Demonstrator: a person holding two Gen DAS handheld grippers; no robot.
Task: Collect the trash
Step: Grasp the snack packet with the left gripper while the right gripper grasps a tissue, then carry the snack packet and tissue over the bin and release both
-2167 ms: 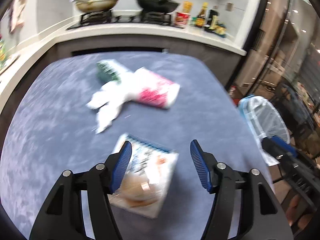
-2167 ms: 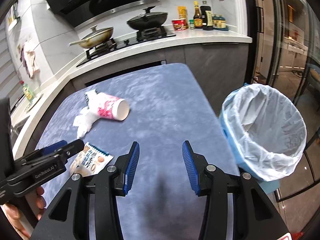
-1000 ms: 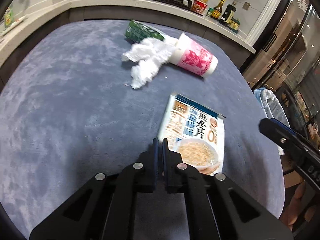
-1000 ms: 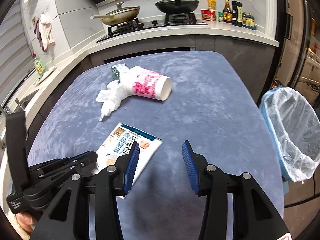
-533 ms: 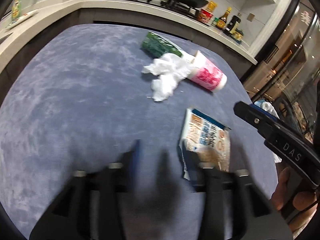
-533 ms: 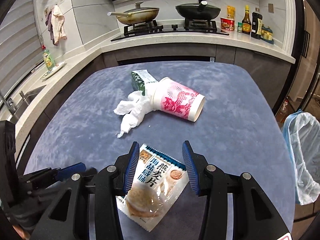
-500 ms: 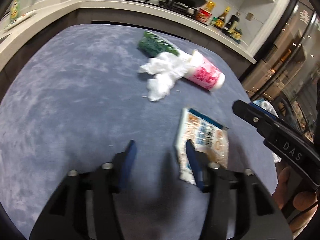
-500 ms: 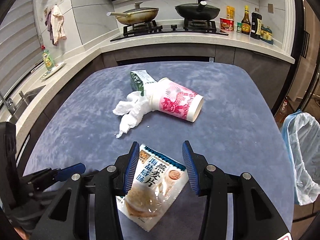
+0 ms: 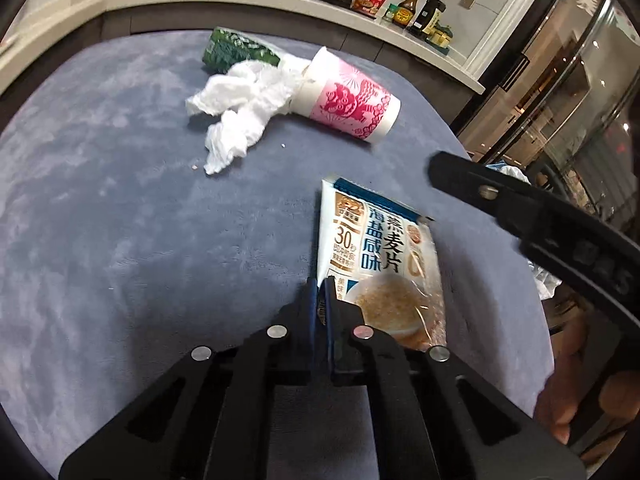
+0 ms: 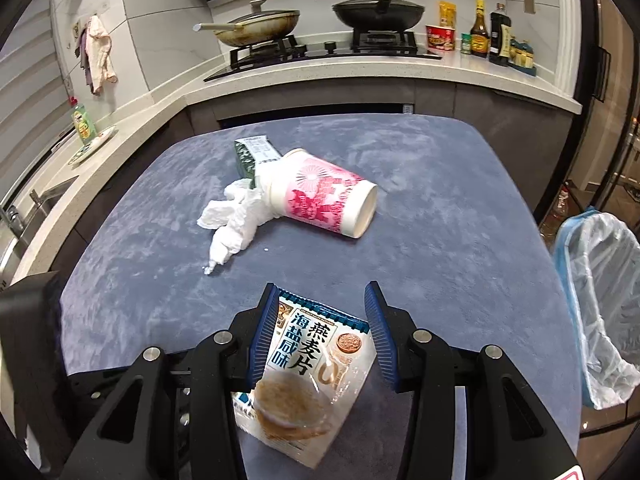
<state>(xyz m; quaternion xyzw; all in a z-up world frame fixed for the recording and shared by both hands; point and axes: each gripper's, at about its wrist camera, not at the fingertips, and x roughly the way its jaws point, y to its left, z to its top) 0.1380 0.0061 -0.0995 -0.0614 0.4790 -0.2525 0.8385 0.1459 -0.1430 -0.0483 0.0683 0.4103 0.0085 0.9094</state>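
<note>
A white and blue oatmeal snack packet (image 9: 380, 252) lies on the blue-grey table (image 9: 120, 220). My left gripper (image 9: 320, 300) is shut on the packet's near left edge. In the right wrist view the packet (image 10: 312, 364) lies between the open fingers of my right gripper (image 10: 322, 340), which hovers over it. A pink and white paper cup (image 10: 324, 204) lies on its side, with crumpled white tissue (image 10: 236, 220) and a green wrapper (image 10: 250, 156) beside it. The cup (image 9: 348, 100), tissue (image 9: 244, 108) and wrapper (image 9: 236, 50) also show in the left wrist view.
A blue bin with a clear liner (image 10: 600, 312) stands off the table's right edge. A counter (image 10: 400, 64) with a stove, pans and bottles runs behind the table. My right gripper's arm (image 9: 540, 224) crosses the right side of the left wrist view.
My left gripper, open half a second ago, has shut on the packet's edge. My right gripper has come closer, so the packet now lies between its open fingers.
</note>
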